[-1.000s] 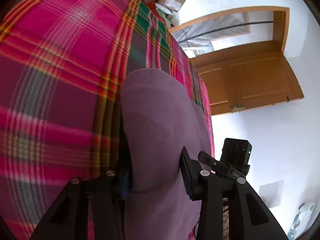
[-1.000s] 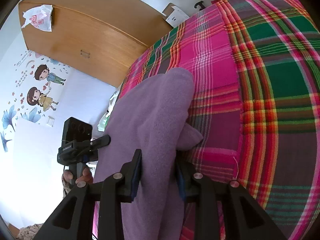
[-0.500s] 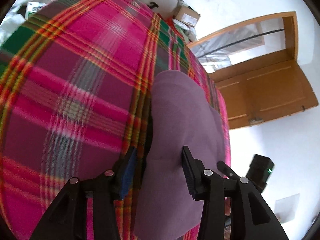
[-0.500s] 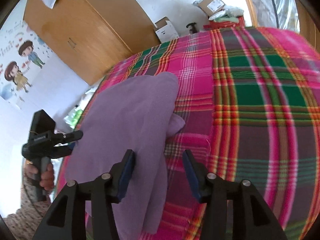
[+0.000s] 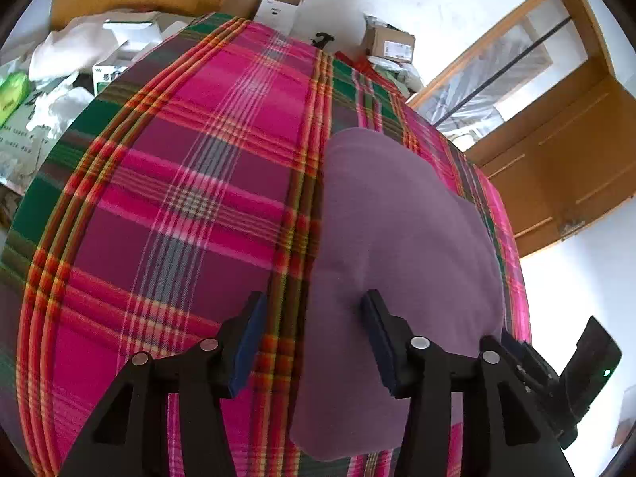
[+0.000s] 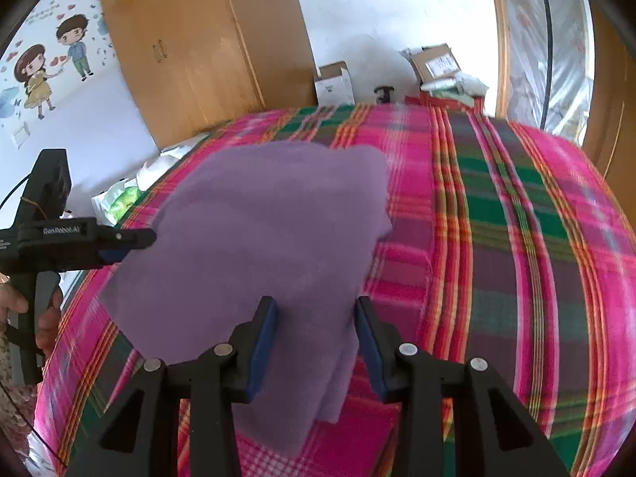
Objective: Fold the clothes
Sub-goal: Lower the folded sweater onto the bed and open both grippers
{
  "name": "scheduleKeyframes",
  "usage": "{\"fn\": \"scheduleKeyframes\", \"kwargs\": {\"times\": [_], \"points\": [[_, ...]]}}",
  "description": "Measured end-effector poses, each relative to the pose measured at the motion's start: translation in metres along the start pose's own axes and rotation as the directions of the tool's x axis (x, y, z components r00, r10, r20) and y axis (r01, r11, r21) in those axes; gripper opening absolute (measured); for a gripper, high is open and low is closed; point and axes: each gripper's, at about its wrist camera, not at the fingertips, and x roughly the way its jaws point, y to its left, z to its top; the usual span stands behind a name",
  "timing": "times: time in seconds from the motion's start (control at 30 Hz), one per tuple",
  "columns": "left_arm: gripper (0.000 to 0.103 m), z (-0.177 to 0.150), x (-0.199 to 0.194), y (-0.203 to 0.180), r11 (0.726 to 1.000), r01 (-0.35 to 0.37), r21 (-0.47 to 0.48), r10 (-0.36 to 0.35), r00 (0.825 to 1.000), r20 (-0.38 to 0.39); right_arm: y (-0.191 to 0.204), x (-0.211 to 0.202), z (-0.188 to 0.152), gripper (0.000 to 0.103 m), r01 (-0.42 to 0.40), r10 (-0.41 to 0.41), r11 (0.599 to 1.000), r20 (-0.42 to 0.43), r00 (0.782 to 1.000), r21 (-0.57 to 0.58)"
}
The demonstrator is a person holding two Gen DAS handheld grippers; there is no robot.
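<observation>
A purple fleece garment (image 5: 397,246) lies folded on the plaid bedspread (image 5: 179,198); it also shows in the right wrist view (image 6: 270,222). My left gripper (image 5: 314,318) is open, its jaws straddling the garment's left edge above the cloth. My right gripper (image 6: 316,318) is open above the garment's near corner, holding nothing. The left gripper also shows in the right wrist view (image 6: 131,244) at the garment's far left edge. The right gripper's body shows at the lower right of the left wrist view (image 5: 556,373).
The pink, green and red plaid bedspread (image 6: 497,238) covers the bed. Cardboard boxes (image 6: 433,63) and white bags (image 5: 71,51) lie beyond the bed's far side. A wooden wardrobe (image 6: 198,47) and a wooden door (image 5: 556,159) stand nearby.
Both grippers have opened and let go of the purple garment, then pulled back and up. The garment now rests flat on the bedspread.
</observation>
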Motion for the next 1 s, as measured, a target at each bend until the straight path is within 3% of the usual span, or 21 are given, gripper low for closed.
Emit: {"fn": "scheduleKeyframes", "kwargs": {"times": [0.17,0.37,0.57,0.73,0.87,1.0], "points": [[0.054,-0.002,-0.004,-0.008,1.000,-0.027,0.010,0.026,1.000,0.013,0.002,-0.009,-0.008,0.042,0.030,-0.030,0.999,-0.005,1.000,0.023],[0.052,-0.029,-0.027,-0.020,0.995,-0.078,0.066,0.073,0.994,0.081,0.004,-0.020,-0.017,0.041,0.066,-0.065,0.997,-0.012,0.998,0.050],[0.052,-0.053,-0.038,-0.024,0.991,-0.119,0.065,0.112,0.988,0.102,0.031,-0.028,-0.039,0.041,0.091,-0.090,0.995,-0.016,0.996,0.034],[0.052,-0.083,-0.043,-0.042,0.974,-0.176,0.142,0.157,0.979,0.131,0.051,-0.038,-0.056,0.042,0.118,-0.118,0.993,0.007,0.993,-0.006],[0.052,-0.098,-0.041,-0.054,0.965,-0.181,0.190,0.159,0.979,0.128,0.063,-0.039,-0.066,0.046,0.127,-0.127,0.992,-0.004,0.992,-0.008],[0.052,-0.109,-0.039,-0.059,0.957,-0.213,0.197,0.188,0.972,0.141,0.073,-0.038,-0.075,0.059,0.154,-0.154,0.988,-0.018,0.988,0.002]]}}
